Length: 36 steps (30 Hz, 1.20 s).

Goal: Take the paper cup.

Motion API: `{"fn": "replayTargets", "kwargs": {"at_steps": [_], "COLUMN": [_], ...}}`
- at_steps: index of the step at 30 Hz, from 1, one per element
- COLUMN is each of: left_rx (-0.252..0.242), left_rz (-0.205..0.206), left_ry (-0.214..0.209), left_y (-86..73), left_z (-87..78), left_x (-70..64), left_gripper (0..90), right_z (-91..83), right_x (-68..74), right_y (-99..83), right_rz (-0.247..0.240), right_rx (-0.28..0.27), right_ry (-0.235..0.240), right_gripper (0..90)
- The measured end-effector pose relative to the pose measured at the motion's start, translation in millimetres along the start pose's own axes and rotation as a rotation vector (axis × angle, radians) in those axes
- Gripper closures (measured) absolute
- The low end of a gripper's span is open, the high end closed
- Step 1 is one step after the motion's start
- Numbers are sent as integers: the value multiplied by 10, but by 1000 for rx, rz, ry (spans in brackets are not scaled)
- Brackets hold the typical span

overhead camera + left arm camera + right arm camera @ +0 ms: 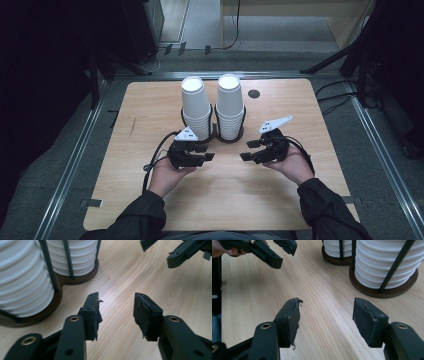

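A: Cups counted?
B: Two stacks of white paper cups are seen: the left stack and the right stack. Both are stood upside down in one dark double holder with thin black rods, at the middle of the wooden surface. Single cups can't be counted exactly; only ribbed rims are shown.

A: Grippers?
B: Two. The left hand-held gripper is held low, just in front of the left stack, not touching it. Its jaws are spread apart and nothing is held between them, as seen in the left gripper view. The right hand-held gripper is held in front of the right stack, also apart from it. Jaws released, bare wood between them in the right gripper view.

A: Relation between the two?
B: Tips are pointed toward each other, near, a gap left between.

A: Anything else?
B: One small dark round disc is noted on the surface behind the right stack.
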<state>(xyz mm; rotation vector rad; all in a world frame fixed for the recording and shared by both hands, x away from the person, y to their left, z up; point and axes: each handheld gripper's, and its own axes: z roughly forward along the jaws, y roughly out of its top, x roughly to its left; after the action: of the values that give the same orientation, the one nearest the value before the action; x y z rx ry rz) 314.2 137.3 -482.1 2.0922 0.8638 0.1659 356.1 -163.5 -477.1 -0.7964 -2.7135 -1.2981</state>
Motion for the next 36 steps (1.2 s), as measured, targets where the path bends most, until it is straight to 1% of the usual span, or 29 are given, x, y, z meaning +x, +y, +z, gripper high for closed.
{"fn": "replayTargets", "kwargs": {"at_steps": [1, 2, 4, 6, 9, 10, 12, 14, 15, 17, 20, 22, 23, 26, 27, 28, 31, 33, 34, 35, 36], "left_rx": [0, -1, 5, 3, 1, -2, -6, -10, -4, 2, -8, -27, -27, -29, -25, -34, -37, -43, -46, -46, -50], "left_rz": [0, -2, 4, 0, 9, 15, 13, 11, 26, 27, 34, 31, 31, 16, 17, 16, 13, -1, 6, 6, 17], "left_ry": [0, -2, -1, -16, -15, -19, -22, -23, -20, -23, -21, -17, -17, -10, -10, -4, 1, 4, 13, 13, 20], "left_y": [0, 1, 10, 25, 35, 46, 58, 64, 82, 101, 126, 180, 180, 239, 258, 289, 317, 345, 378, 378, 397], "left_z": [0, 5, 15, 33, 40, 46, 53, 61, 72, 79, 76, 56, 56, 50, 43, 29, 19, 9, 5, 5, 9], "left_x": [0, 5, 15, 21, 12, 7, 5, 1, 0, -3, -2, 17, 17, 43, 51, 61, 75, 83, 77, 77, 67], "left_gripper": [571, 575, 586, 591, 613, 617, 631, 642, 655, 665, 673, 683, 693, 708, 714, 727, 742, 766, 779, 782, 782], "right_z": [0, -8, -7, 3, 10, 9, -6, -16, -41, -59, -82, -114, -114, -138, -143, -147, -148, -151, -153, -153, -158], "right_x": [0, 1, -1, -9, -9, -11, -13, -19, -29, -43, -55, -49, -49, -40, -41, -47, -48, -51, -60, -60, -64], "right_y": [0, -2, -6, -10, -13, -10, -8, -7, -3, 5, 13, 38, 38, 91, 112, 151, 191, 235, 281, 281, 302], "right_rz": [0, -6, 0, 0, 1, 3, 0, 4, 17, 26, 30, 20, 20, 21, 18, 14, 11, 10, 12, 12, 6], "right_rx": [0, 5, 11, 15, 22, 31, 35, 29, 16, 13, 13, 16, 16, 23, 21, 23, 27, 30, 31, 31, 30], "right_ry": [0, -5, -5, -4, -9, -16, -28, -30, -36, -42, -45, -58, -58, -62, -64, -62, -66, -66, -62, -62, -66], "right_gripper": [386, 406, 417, 417, 415, 409, 405, 399, 389, 376, 374, 374, 374, 368, 365, 362, 354, 339, 335, 335, 332]}}
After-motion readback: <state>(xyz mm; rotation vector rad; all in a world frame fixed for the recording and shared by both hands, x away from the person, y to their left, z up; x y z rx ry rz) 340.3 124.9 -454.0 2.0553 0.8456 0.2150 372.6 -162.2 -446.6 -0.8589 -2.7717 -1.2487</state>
